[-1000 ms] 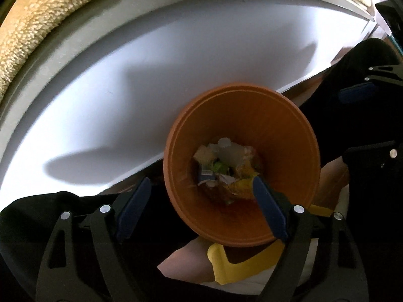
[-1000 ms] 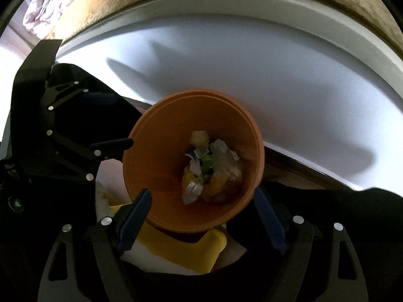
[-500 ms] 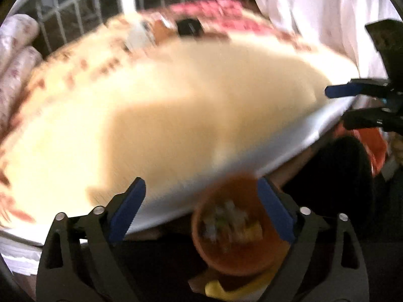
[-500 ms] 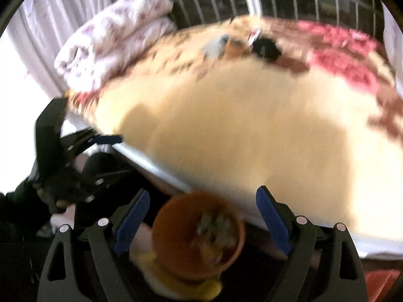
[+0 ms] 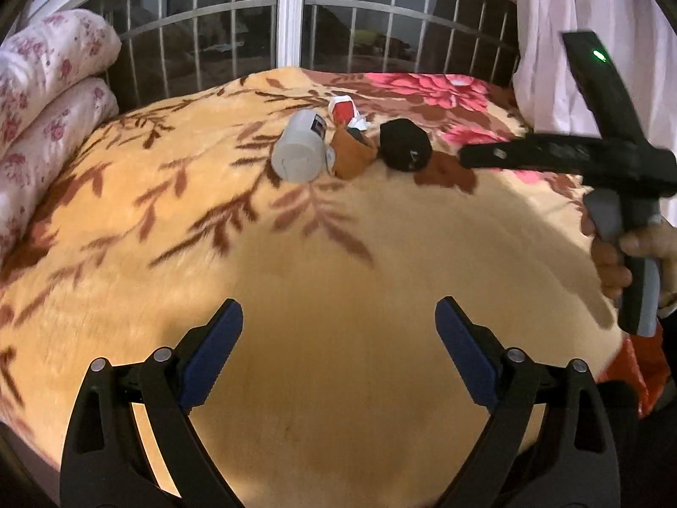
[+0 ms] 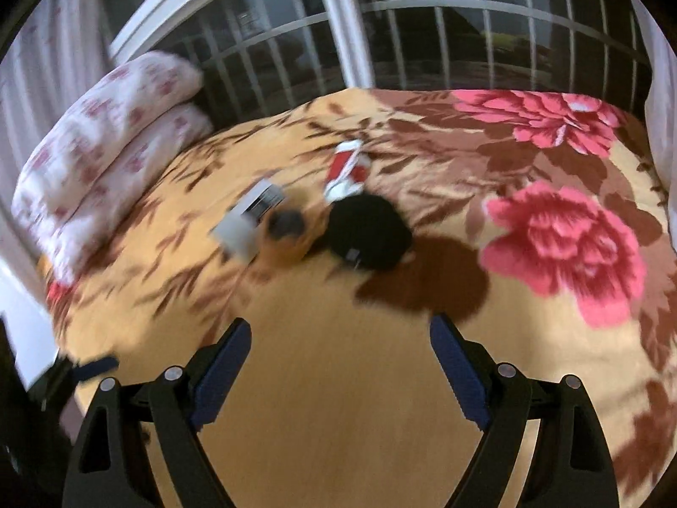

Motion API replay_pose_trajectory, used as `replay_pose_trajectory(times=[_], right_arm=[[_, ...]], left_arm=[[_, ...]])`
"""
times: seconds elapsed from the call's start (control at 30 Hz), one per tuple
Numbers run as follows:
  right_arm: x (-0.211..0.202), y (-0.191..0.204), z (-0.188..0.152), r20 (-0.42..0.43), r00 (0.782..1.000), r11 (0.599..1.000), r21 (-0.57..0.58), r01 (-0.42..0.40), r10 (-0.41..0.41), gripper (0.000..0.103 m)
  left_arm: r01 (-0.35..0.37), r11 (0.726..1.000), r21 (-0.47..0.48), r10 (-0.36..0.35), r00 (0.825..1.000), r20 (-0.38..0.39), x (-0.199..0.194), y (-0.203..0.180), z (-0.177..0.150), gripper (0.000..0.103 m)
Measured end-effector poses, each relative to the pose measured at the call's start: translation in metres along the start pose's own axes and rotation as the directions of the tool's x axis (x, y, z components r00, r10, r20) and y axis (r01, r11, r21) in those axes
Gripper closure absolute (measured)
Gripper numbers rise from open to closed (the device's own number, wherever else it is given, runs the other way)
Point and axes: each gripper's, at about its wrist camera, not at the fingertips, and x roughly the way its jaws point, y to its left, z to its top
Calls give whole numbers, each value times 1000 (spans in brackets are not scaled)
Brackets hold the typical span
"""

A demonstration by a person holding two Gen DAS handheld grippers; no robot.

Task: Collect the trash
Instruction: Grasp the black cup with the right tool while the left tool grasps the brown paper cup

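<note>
Both jaws wide, empty. Bottle (image 5: 301, 153) lies on its side beside cap (image 5: 405, 150) on bed (image 5: 338, 262); a nudge may roll it.

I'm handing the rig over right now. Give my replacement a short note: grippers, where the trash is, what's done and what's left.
Left gripper: open, empty, above the blanket.
Right gripper: open, empty, facing the pile.
Trash lies mid-bed in one cluster: white bottle, orange-brown wrapper, red-and-white packet, black item.
Done: none of these four is picked up.
Left: grab each and bin it. The bin is out of view now.
</note>
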Motion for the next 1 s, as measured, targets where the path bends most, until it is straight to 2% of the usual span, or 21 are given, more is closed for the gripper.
replay_pose_trajectory(times=[0.2,0.33,0.47,0.5,0.53,0.57,0.6,0.63,0.7,0.8,1.0], right_arm=[[40,-10,33,20,998,998,45,51,-52,18],[62,-19,51,18,999,994,97,49,-51,18],[83,-25,56,-8,999,990,134,47,-46,18],[93,-27,55,-34,998,988,146,51,-46,24],[101,-28,53,-59,997,987,150,52,-44,25],[111,-29,50,-83,996,987,152,52,-40,26],[114,-25,46,-69,995,989,128,75,-66,25],[114,-20,46,-63,994,990,103,95,-89,26],[109,-15,44,-30,995,992,84,96,-94,44],[95,-21,40,22,996,989,121,81,-84,48],[41,-34,19,87,994,976,209,53,-72,48]], left_arm=[[-24,999,-46,23,999,-22,32,2,32,13],[-79,994,-72,77,997,-30,50,8,53,13],[-138,985,-103,133,990,-56,74,19,59,13],[-135,985,-111,127,989,-82,82,21,57,13],[-124,984,-128,106,984,-144,94,26,55,13],[-124,983,-137,103,983,-154,96,28,55,13],[-127,981,-145,108,985,-134,93,29,56,13],[-135,980,-144,117,985,-123,91,28,55,13],[-145,980,-133,128,984,-126,91,26,53,13],[-154,980,-127,137,982,-130,91,25,53,13],[-157,979,-126,141,981,-133,92,25,52,13]])
